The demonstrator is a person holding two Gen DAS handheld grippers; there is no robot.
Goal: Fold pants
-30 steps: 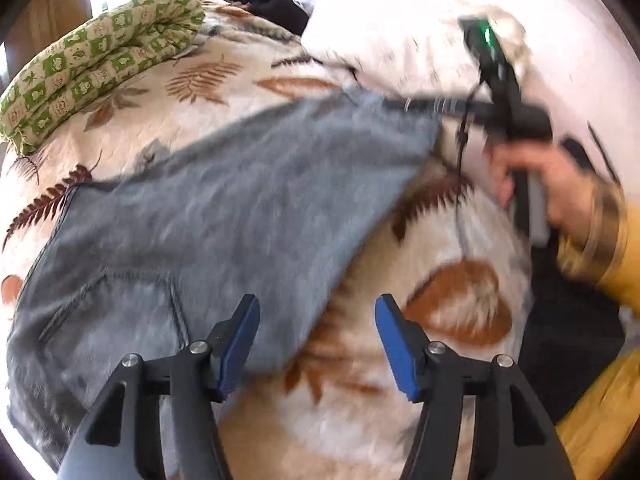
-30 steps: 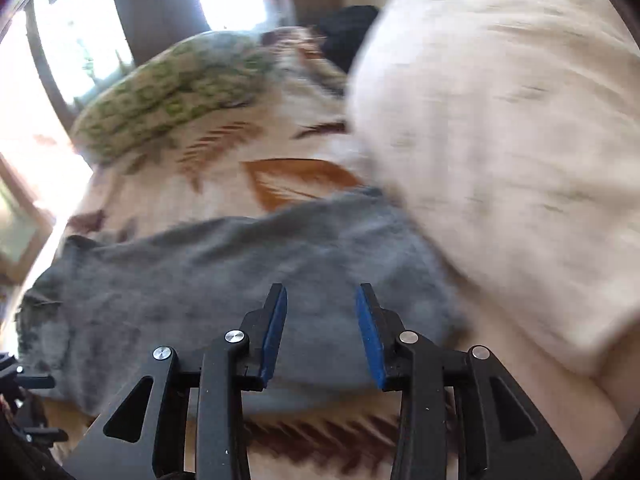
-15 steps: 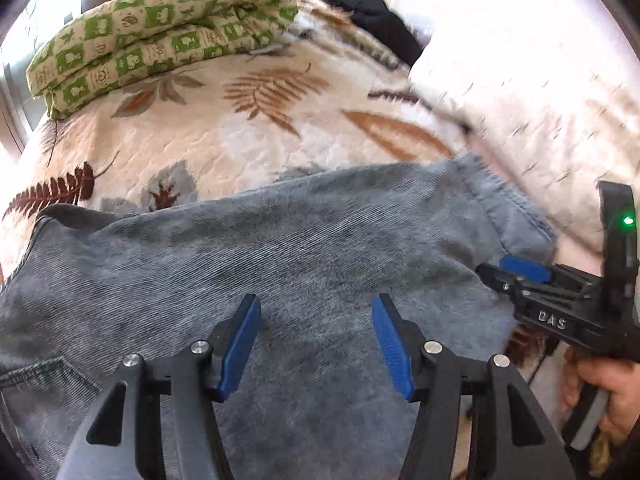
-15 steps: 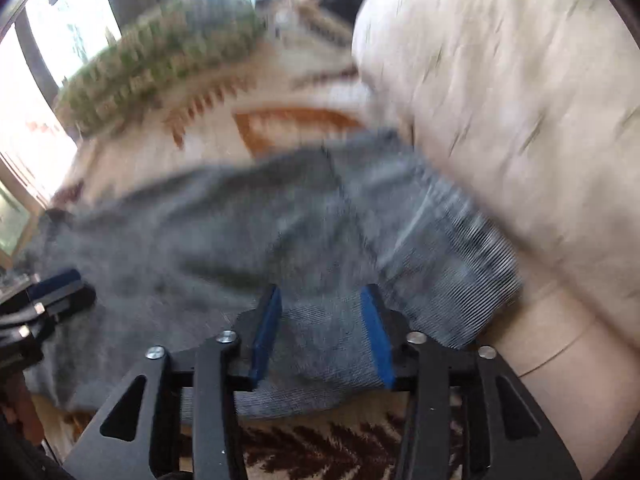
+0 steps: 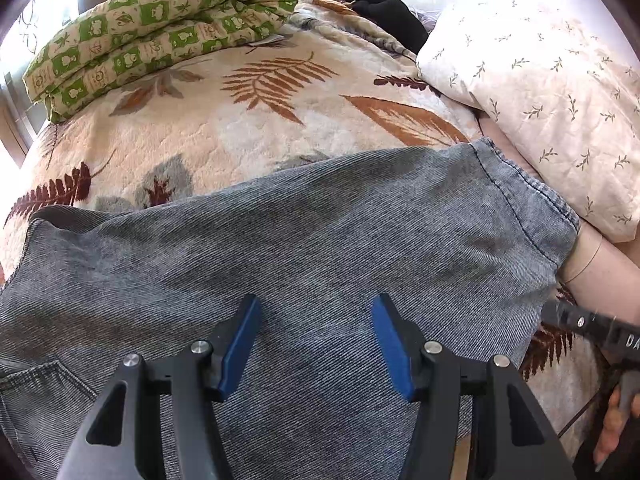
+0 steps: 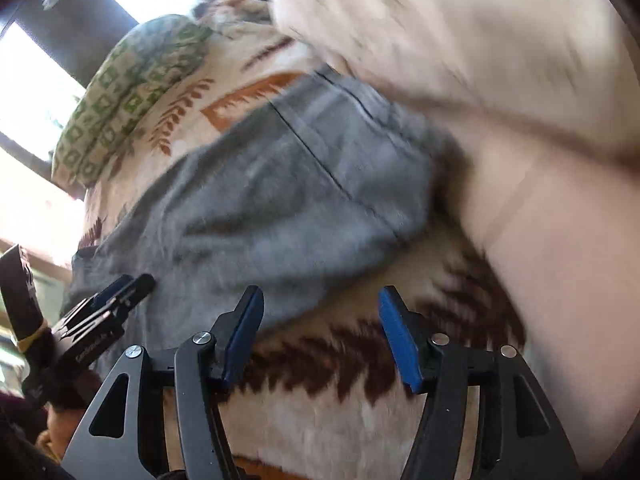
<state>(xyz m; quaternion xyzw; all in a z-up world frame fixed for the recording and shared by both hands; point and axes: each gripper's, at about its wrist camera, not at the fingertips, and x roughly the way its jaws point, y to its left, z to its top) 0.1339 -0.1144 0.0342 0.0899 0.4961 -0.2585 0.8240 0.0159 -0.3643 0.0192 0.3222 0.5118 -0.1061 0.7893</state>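
Your grey washed-denim pants (image 5: pixel 304 264) lie flat across the cream leaf-print fleece blanket (image 5: pixel 248 120), hem end beside the sprigged white pillow (image 5: pixel 552 92); looks mid-fold, next you'd likely pinch the hem and carry it over. Left gripper (image 5: pixel 316 336) released above denim; right gripper (image 6: pixel 320 330) released, holding nothing, over blanket

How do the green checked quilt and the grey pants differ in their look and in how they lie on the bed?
The green checked quilt is folded into a thick roll at the far side; the grey pants lie spread flat, near the cameras. The quilt has green and cream squares with small figures; the pants are plain ribbed grey with a stitched hem. Both rest on the leaf-patterned blanket, and neither gripper holds them.
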